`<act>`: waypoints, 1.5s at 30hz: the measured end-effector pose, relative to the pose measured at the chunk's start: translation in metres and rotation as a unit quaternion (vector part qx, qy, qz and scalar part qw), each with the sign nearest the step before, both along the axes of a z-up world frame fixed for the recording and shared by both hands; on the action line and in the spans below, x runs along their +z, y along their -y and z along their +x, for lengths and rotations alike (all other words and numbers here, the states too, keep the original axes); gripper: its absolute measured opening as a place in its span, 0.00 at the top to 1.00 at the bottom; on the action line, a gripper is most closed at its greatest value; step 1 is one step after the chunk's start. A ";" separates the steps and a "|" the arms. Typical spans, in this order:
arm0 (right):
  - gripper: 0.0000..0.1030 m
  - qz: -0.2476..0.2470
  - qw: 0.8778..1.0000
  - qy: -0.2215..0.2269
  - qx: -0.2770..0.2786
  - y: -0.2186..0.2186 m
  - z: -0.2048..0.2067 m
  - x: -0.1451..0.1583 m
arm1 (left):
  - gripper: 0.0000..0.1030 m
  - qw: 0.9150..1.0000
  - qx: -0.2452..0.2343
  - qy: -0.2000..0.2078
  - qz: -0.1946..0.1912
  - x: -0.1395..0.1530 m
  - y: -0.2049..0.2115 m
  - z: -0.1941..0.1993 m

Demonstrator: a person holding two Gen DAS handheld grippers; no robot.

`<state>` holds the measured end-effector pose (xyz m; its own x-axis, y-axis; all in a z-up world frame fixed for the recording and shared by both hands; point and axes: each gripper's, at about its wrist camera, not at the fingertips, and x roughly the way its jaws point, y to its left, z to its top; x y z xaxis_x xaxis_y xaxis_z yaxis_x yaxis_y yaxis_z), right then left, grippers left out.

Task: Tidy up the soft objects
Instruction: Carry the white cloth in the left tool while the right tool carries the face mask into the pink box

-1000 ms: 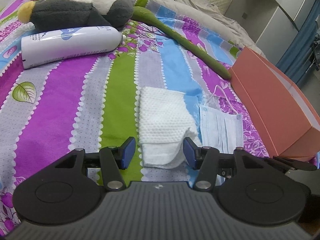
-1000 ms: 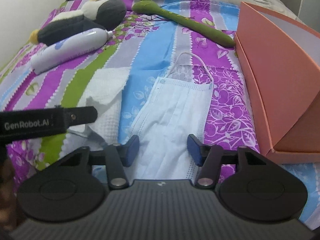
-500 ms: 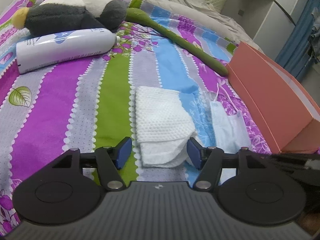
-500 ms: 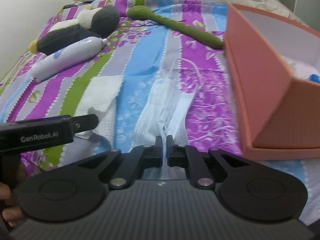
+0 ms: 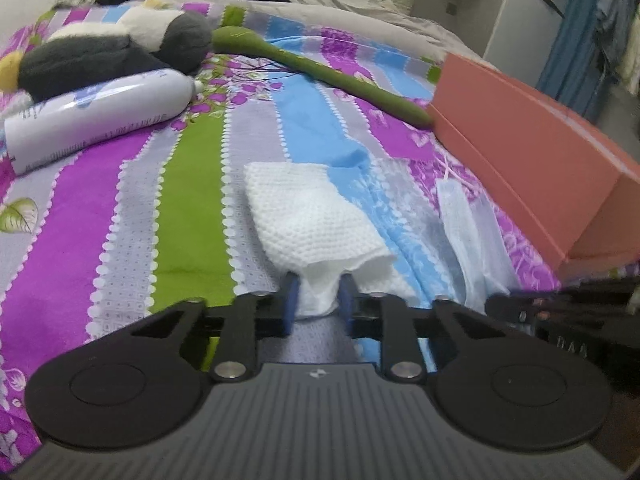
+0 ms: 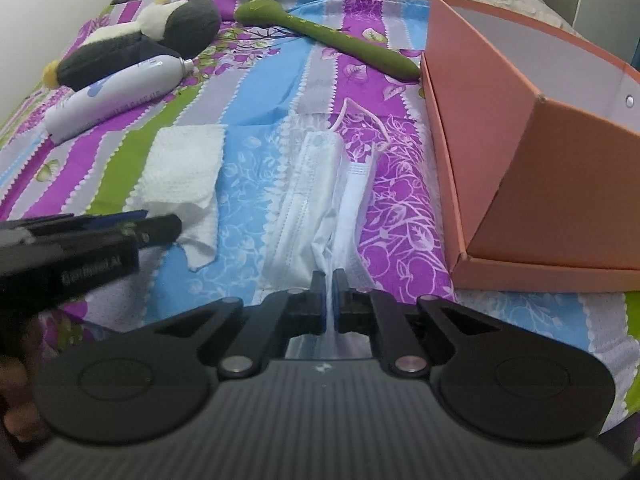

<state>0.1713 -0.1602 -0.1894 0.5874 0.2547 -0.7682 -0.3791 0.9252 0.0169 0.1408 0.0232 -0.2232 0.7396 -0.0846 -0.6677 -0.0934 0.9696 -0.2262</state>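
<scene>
A white folded cloth (image 5: pixel 308 212) lies on the striped bedspread; my left gripper (image 5: pixel 318 300) is shut on its near edge, bunching it. The cloth also shows in the right wrist view (image 6: pixel 184 168). A light blue face mask (image 6: pixel 316 200) lies beside it, and my right gripper (image 6: pixel 329 296) is shut on its near end, the mask pinched into a fold. The mask also shows in the left wrist view (image 5: pixel 468 232). An open orange box (image 6: pixel 520 128) stands just right of the mask.
A grey and white plush toy (image 5: pixel 112 48), a white tube (image 5: pixel 100 116) and a long green soft stem (image 5: pixel 320 68) lie farther up the bed. The left gripper's body (image 6: pixel 72 256) shows at the left of the right wrist view.
Both grippers went from open to shut: the right one closed on the mask first, then the left one closed on the cloth. The mask has bunched up lengthwise.
</scene>
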 end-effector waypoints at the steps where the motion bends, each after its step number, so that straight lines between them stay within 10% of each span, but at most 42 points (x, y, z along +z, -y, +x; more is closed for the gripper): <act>1: 0.93 0.000 1.000 0.000 0.000 0.000 0.000 0.000 | 0.90 1.000 0.008 -0.004 -0.011 -0.001 -0.004 0.001; 26: 0.94 0.075 0.995 0.065 -0.006 0.034 -0.009 0.125 | 0.93 0.998 0.014 0.031 -0.046 0.139 0.005 -0.011; 45: 0.94 0.083 0.986 0.138 -0.042 0.110 0.014 0.204 | 0.93 0.994 -0.073 0.067 -0.046 0.241 0.105 0.038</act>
<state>0.1857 -0.2702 0.0142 0.7928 0.3038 -0.5283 -0.3116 0.9471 0.0771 0.1787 -0.0815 0.0180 0.7968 -0.2545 -0.5481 0.0848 0.9451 -0.3155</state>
